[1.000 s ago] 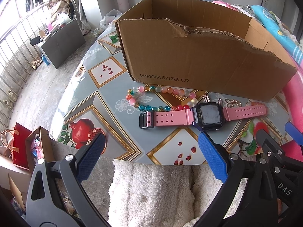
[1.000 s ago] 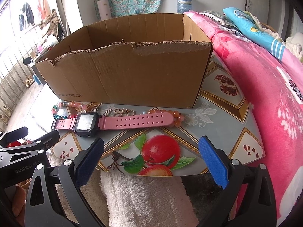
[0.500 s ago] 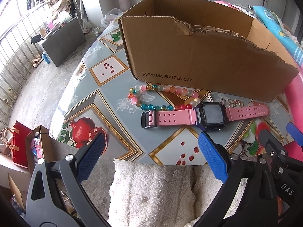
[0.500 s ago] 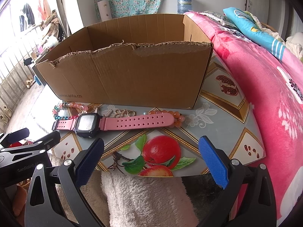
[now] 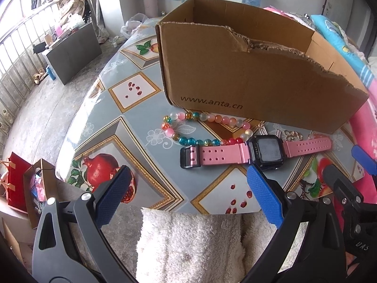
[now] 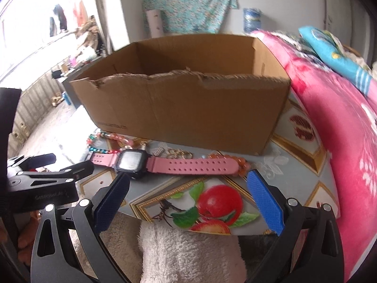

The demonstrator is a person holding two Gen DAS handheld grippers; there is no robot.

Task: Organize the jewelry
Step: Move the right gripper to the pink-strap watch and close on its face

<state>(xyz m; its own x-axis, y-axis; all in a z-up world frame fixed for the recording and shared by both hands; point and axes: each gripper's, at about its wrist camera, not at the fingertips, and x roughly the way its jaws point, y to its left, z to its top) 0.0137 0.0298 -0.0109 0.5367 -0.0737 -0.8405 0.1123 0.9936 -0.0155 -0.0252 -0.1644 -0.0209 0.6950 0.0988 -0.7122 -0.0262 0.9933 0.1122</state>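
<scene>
Nothing looks sorted yet. At left centre of the left wrist view the bead bracelet (image 5: 202, 127) lies on the tabletop (image 5: 132, 122), the pink watch (image 5: 256, 152) just right of it, both before the cardboard box (image 5: 254, 80). Left gripper (image 5: 188, 197) and right gripper (image 6: 188, 197) hang spread wide, holding nothing.

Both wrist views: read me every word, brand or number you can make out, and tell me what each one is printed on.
"www.anta.cn": front wall of the brown cardboard box.
"UAS", as it reads, perhaps partial: black frame of the right gripper at the edge of the left wrist view.
Embossed word starting "Gen": black body of the left gripper, the rest too blurred to read.
Black screen of the pink-strapped digital watch: nothing legible.
</scene>
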